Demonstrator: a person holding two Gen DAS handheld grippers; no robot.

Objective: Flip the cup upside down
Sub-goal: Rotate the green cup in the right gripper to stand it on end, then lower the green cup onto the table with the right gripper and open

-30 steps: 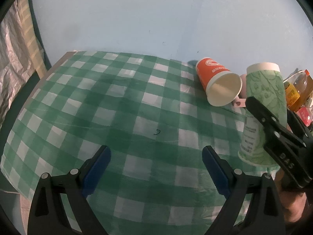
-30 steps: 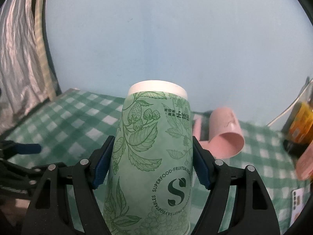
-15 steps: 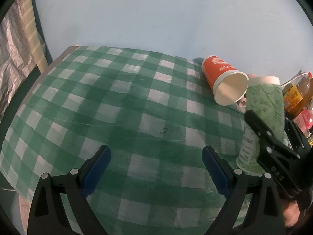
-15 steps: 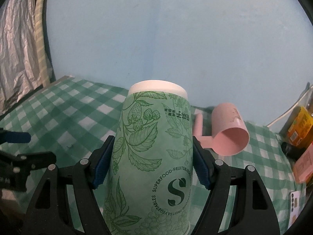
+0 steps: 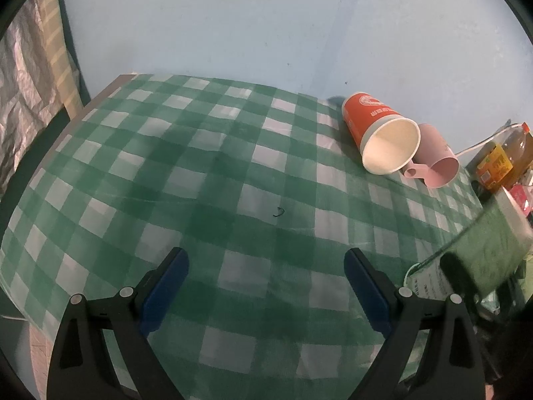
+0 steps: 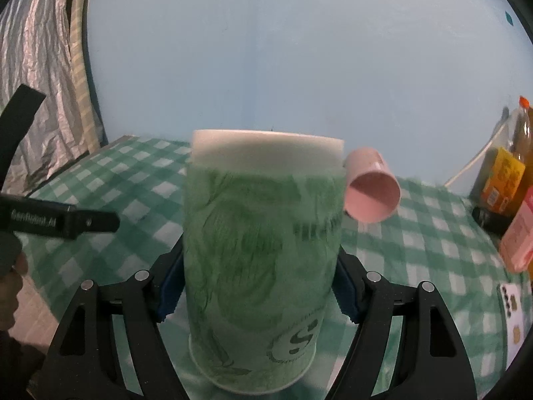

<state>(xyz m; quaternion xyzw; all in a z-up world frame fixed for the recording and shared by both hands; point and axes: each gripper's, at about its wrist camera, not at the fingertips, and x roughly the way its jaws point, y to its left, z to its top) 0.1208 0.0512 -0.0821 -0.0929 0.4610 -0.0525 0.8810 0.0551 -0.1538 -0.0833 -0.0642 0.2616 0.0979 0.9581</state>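
Apparently the green cup (image 6: 263, 260), blurred, already stands inverted, white base up, between the right gripper (image 6: 256, 286)'s blue pads, which seem to be loosening; whether it rests on the checked cloth (image 5: 200, 173) is unclear. The left gripper (image 5: 266, 286) hangs spread, empty.

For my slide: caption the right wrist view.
Right gripper clamps a motion-blurred green paper cup above the checked tablecloth.

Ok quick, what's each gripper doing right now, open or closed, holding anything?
Left gripper: open, holding nothing.
Right gripper: closed on the tall green leaf-printed paper cup.
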